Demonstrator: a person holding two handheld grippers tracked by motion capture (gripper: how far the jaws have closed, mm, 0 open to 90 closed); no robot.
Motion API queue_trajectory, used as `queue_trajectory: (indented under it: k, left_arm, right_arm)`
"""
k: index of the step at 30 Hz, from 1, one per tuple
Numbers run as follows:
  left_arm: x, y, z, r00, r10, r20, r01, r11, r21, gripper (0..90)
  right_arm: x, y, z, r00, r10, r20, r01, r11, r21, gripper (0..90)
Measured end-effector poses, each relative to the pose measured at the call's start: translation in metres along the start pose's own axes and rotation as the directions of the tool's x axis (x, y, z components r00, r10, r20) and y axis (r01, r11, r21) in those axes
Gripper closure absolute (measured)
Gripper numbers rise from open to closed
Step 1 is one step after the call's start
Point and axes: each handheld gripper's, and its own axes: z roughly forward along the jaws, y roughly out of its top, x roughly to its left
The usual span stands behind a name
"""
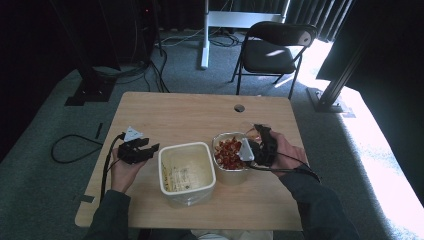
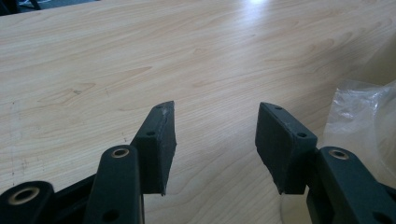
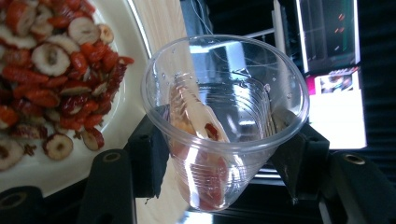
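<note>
A dark-curtained room with grey carpet and a folding chair is sitting behind the wooden counter you are working at. Your right tongs are clamping a clear plastic cup by its sides, jaws pressed in on it, and the cup is lying tilted well over with a few reddish pieces of dried fruit resting along its lower wall. In the high view those right tongs are hanging at the right rim of the metal bowl of red date slices (the bowl is standing toward the counter's front right). The white tub, nearly empty, is standing just left of the bowl, near the front edge. So the tub is lying to the left of the cup, across the bowl, and your right hand is the one carrying the load; any pour into it likely means travelling leftward over the bowl. Your left tongs are standing about half open with nothing between them, waiting over bare wood left of the tub.
</note>
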Motion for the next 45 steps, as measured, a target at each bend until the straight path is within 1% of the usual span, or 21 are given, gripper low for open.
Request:
queue_trajectory:
  k: [1,4,6,7,9,10,11,12,14,18,20,21,22,25,27,28,30,34,35,36,45]
  left_arm:
    - [0.000,0.000,0.000,1.0000,-0.001,0.001,0.001,1.0000,-0.001,48.8]
    - [0.000,0.000,0.000,1.0000,-0.001,0.002,0.001,1.0000,-0.003,48.8]
    - [0.000,0.000,-0.001,1.0000,-0.002,0.001,0.002,1.0000,-0.004,48.8]
    - [0.000,0.000,-0.001,1.0000,-0.002,0.001,0.002,1.0000,-0.004,48.8]
    - [0.001,-0.001,0.000,1.0000,-0.004,0.000,0.004,1.0000,-0.005,48.8]
    - [0.001,-0.001,0.000,1.0000,-0.005,0.000,0.005,1.0000,-0.004,48.8]
    - [0.001,-0.001,0.000,1.0000,-0.005,0.001,0.005,1.0000,-0.004,48.8]
    - [0.000,-0.001,0.000,1.0000,-0.004,0.002,0.004,1.0000,-0.004,48.8]
    - [0.000,-0.001,0.000,1.0000,-0.004,0.002,0.004,1.0000,-0.004,48.8]
    - [0.000,-0.001,0.000,1.0000,-0.003,0.003,0.003,1.0000,-0.005,48.8]
    - [0.000,-0.001,0.001,1.0000,-0.003,0.003,0.003,1.0000,-0.004,48.8]
    - [0.000,-0.001,0.001,1.0000,-0.003,0.003,0.003,1.0000,-0.004,48.8]
    - [0.000,-0.001,0.001,1.0000,-0.003,0.003,0.003,1.0000,-0.004,48.8]
    - [0.000,-0.001,0.001,1.0000,-0.004,0.004,0.004,1.0000,-0.004,48.8]
    - [0.000,-0.001,0.001,1.0000,-0.005,0.004,0.005,1.0000,-0.003,48.8]
    - [0.000,-0.001,0.001,1.0000,-0.004,0.004,0.004,1.0000,-0.003,48.8]
    - [-0.001,-0.001,0.002,1.0000,-0.003,0.005,0.003,1.0000,-0.002,48.9]
    - [-0.001,-0.001,0.002,1.0000,-0.003,0.005,0.003,1.0000,-0.003,48.8]
    - [-0.001,0.000,0.002,1.0000,-0.003,0.005,0.003,1.0000,-0.003,48.9]
    - [-0.001,0.000,0.002,1.0000,-0.002,0.004,0.002,1.0000,-0.003,48.8]
    - [-0.001,0.000,0.002,1.0000,-0.005,0.005,0.005,1.0000,-0.004,48.8]
  right_arm:
    - [0.002,0.002,0.000,0.9993,-0.037,0.010,0.037,0.9993,0.006,41.8]
    - [0.008,0.007,-0.001,0.9932,-0.112,0.029,0.112,0.9935,0.024,41.8]
    - [0.012,0.009,-0.001,0.9847,-0.167,0.048,0.166,0.9855,0.036,41.9]
    - [0.014,0.011,-0.001,0.9775,-0.203,0.059,0.200,0.9787,0.046,41.9]
    - [0.017,0.013,-0.001,0.9632,-0.257,0.079,0.252,0.9657,0.061,42.0]
    - [0.018,0.013,-0.001,0.9589,-0.271,0.085,0.266,0.9618,0.066,42.0]
    - [0.019,0.014,-0.001,0.9523,-0.290,0.094,0.284,0.9560,0.073,42.1]
    - [0.020,0.014,-0.002,0.9484,-0.301,0.101,0.294,0.9527,0.079,42.1]
    - [0.022,0.014,-0.002,0.9331,-0.339,0.119,0.329,0.9391,0.099,42.2]
    - [0.025,0.016,-0.004,0.9123,-0.384,0.142,0.369,0.9217,0.119,42.4]
    - [0.026,0.018,-0.005,0.8948,-0.418,0.158,0.401,0.9073,0.127,42.4]
    - [0.026,0.019,-0.006,0.8920,-0.422,0.161,0.405,0.9051,0.130,42.5]
    - [0.027,0.019,-0.006,0.8911,-0.423,0.165,0.405,0.9048,0.131,42.5]
    - [0.028,0.021,-0.008,0.8741,-0.453,0.175,0.434,0.8904,0.136,42.5]
    - [0.029,0.021,-0.010,0.8694,-0.460,0.181,0.442,0.8875,0.130,42.6]
    - [0.029,0.021,-0.010,0.8680,-0.461,0.185,0.442,0.8867,0.137,42.6]
    - [0.030,0.020,-0.010,0.8573,-0.477,0.193,0.455,0.8778,0.150,42.6]
    - [0.030,0.019,-0.009,0.8476,-0.493,0.197,0.467,0.8691,0.162,42.7]
    - [0.031,0.018,-0.008,0.8471,-0.492,0.201,0.466,0.8694,0.164,42.8]
    - [0.031,0.018,-0.008,0.8443,-0.497,0.199,0.470,0.8661,0.170,42.7]
    - [0.031,0.017,-0.007,0.8421,-0.500,0.202,0.472,0.8646,0.171,42.8]
